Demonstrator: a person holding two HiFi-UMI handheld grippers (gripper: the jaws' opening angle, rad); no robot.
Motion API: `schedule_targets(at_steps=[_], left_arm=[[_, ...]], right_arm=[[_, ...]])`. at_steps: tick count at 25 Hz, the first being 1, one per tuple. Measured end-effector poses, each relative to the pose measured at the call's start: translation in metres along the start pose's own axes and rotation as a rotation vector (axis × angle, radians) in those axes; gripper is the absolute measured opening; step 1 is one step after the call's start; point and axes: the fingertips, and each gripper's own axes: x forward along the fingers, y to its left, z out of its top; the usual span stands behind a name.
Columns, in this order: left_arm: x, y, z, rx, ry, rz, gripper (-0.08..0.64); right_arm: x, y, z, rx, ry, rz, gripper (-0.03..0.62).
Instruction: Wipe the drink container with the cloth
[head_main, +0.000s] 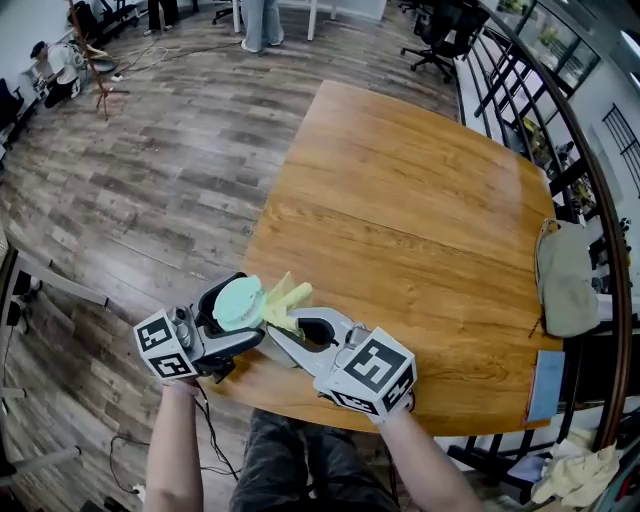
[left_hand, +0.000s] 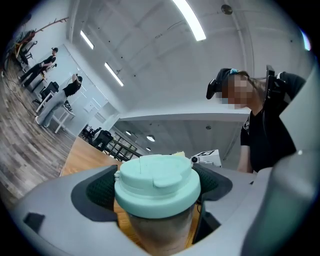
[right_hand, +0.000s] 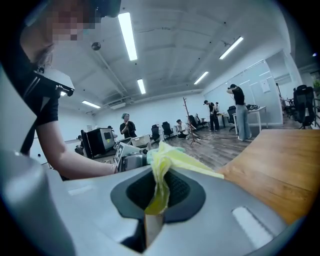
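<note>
The drink container (head_main: 240, 303) is a cup with a mint-green lid (left_hand: 157, 179), held off the table at its near left edge. My left gripper (head_main: 228, 318) is shut on the cup's body just under the lid, with both black pads against it. A yellow cloth (head_main: 285, 302) sticks up beside the lid and touches it in the head view. My right gripper (head_main: 288, 328) is shut on the cloth (right_hand: 162, 172), which hangs pinched between its jaws. The two grippers meet tip to tip over the table's near edge.
The round wooden table (head_main: 420, 220) stretches away ahead and to the right. A grey bag (head_main: 565, 280) hangs at its right edge by a black railing (head_main: 540, 110). Wood-plank floor lies to the left, with office chairs (head_main: 445, 35) and people standing far off.
</note>
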Motion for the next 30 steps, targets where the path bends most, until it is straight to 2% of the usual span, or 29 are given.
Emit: schedule_targets(at_steps=[5,17,24,30], left_arm=[[-0.008,0.007,0.003,-0.032,-0.022,-0.005,0.460],[-0.023,0.014,0.003,-0.072,-0.047,-0.026,0.462],[-0.025,0.010,0.003,-0.057,-0.043,-0.065,0.462],[-0.023,0.012,0.004,-0.058,-0.046,-0.072,0.460]], right_arm=[[0.008,-0.003,-0.003,0.052,-0.015,0.004,0.023],[-0.002,-0.002,-0.059,0.187,0.041,0.005,0.023],[-0.014,-0.003,-0.089,0.267,0.048,-0.009,0.023],[-0.020,-0.006,-0.104,0.291,0.069,-0.031,0.023]])
